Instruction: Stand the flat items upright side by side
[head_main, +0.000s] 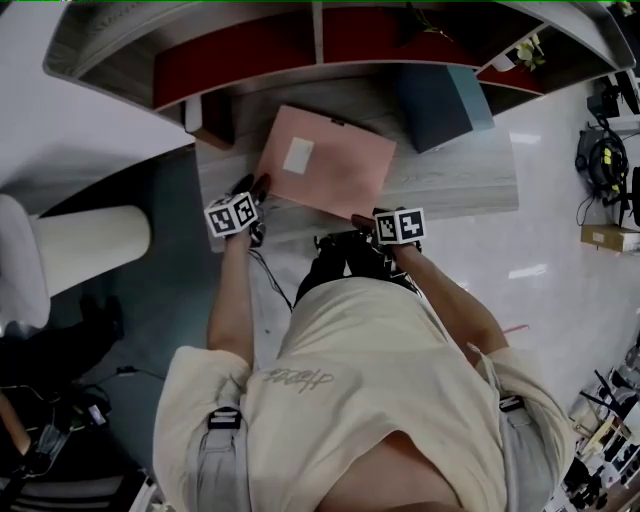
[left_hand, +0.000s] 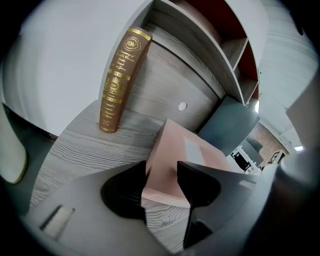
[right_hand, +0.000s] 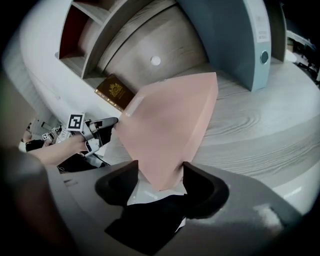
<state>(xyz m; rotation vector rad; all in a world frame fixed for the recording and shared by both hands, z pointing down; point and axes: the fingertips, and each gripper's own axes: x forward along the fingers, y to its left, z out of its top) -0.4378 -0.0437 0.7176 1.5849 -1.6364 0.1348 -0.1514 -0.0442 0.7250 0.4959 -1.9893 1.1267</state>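
A flat pink folder (head_main: 325, 160) with a white label lies at an angle on the grey wood desk (head_main: 470, 175). My left gripper (head_main: 257, 188) holds its near-left corner, and in the left gripper view both jaws of the left gripper (left_hand: 162, 170) press on that pink folder (left_hand: 200, 150) corner. My right gripper (head_main: 363, 220) is shut on the near-right corner, which juts past the desk edge; the right gripper (right_hand: 160, 172) pinches the pink folder (right_hand: 170, 125) tip. A brown gilt book (left_hand: 119, 80) stands upright at the left. A blue-grey binder (head_main: 440, 100) stands at the right.
A curved shelf unit (head_main: 250, 60) with red-backed compartments runs along the back of the desk. A white cylinder (head_main: 90, 245) stands on the floor to the left. Cables and boxes (head_main: 605, 160) lie at the far right.
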